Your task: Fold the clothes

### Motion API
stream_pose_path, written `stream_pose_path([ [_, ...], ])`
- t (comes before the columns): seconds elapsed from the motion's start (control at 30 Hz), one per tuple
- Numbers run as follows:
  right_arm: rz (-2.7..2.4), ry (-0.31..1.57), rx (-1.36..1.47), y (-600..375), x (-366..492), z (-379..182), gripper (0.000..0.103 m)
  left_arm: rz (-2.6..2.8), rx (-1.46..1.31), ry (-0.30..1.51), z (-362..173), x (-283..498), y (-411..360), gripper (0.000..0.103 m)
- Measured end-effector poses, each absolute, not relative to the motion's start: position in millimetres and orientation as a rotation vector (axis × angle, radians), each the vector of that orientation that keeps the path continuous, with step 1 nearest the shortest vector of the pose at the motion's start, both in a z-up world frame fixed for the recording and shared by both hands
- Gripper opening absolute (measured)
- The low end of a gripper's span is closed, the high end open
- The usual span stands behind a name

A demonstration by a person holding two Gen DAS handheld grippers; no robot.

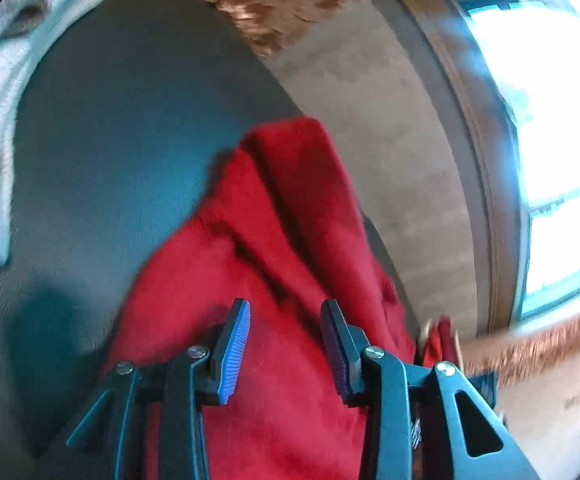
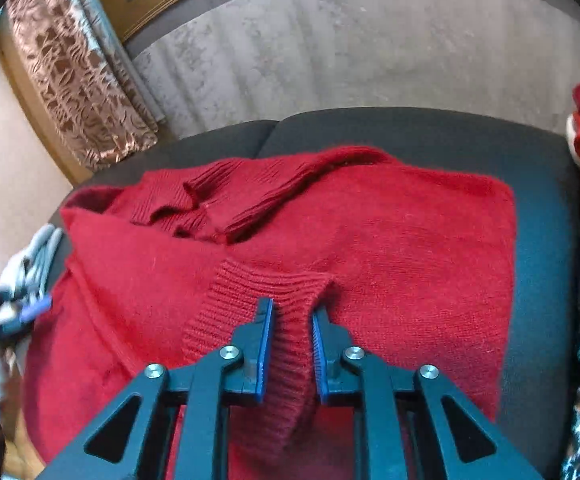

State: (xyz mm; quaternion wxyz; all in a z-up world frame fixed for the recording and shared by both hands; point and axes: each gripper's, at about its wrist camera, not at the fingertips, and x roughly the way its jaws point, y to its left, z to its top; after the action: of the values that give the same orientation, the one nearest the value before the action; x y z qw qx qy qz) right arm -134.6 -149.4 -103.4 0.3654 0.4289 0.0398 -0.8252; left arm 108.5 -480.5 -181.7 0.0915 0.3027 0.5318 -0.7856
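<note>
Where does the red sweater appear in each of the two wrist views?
Left wrist view: the red sweater fills the lower middle, running up from between the open left claw toward the centre.
Right wrist view: the sweater spreads across the middle; its ribbed hem sits between the right claw fingers.
Shared landmark: the dark cushion under the sweater.

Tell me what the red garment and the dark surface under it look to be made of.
Red sweater: knitted yarn, likely wool or acrylic; ribbed bands at the cuff and hem, fine knit rows and a slightly fuzzy, matte face. Dark cushion: seems a smooth, tightly woven upholstery fabric, charcoal and matte, with a seam between two sections; the exact fibre cannot be told.
</note>
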Motion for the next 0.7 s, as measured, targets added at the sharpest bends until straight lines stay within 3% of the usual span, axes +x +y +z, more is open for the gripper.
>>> stream_pose_path([
  [0.2, -2.060, 0.021, 1.120, -143, -138, -105, 0.031, -2.204, 0.793, 1.692, -195, 81, -511, 0.037],
  [0.3, -2.025, 0.034, 1.118, -148, -136, -105, 0.041, -2.191, 0.759, 1.682, -197, 75, -509, 0.016],
  [0.33, -2.032, 0.075, 1.112, -152, -133, -104, 0.041, -2.184, 0.751, 1.684, -196, 75, -513, 0.002],
  [0.37, -2.044, 0.115, 1.106, -156, -131, -102, 0.040, -2.176, 0.734, 1.699, -196, 76, -515, 0.003],
  [0.4, -2.056, 0.155, 1.099, -160, -128, -100, 0.030, -2.173, 0.702, 1.718, -195, 78, -516, 0.004],
  [0.43, -2.063, 0.185, 1.091, -163, -126, -96, 0.012, -2.178, 0.677, 1.717, -192, 78, -517, 0.004],
  [0.47, -2.066, 0.204, 1.082, -167, -125, -90, 0.009, -2.184, 0.653, 1.713, -188, 78, -518, 0.004],
  [0.7, -2.077, 0.043, 0.850, -159, -120, -4, 0.007, -2.337, 0.631, 1.472, -141, 91, -517, 0.004],
])
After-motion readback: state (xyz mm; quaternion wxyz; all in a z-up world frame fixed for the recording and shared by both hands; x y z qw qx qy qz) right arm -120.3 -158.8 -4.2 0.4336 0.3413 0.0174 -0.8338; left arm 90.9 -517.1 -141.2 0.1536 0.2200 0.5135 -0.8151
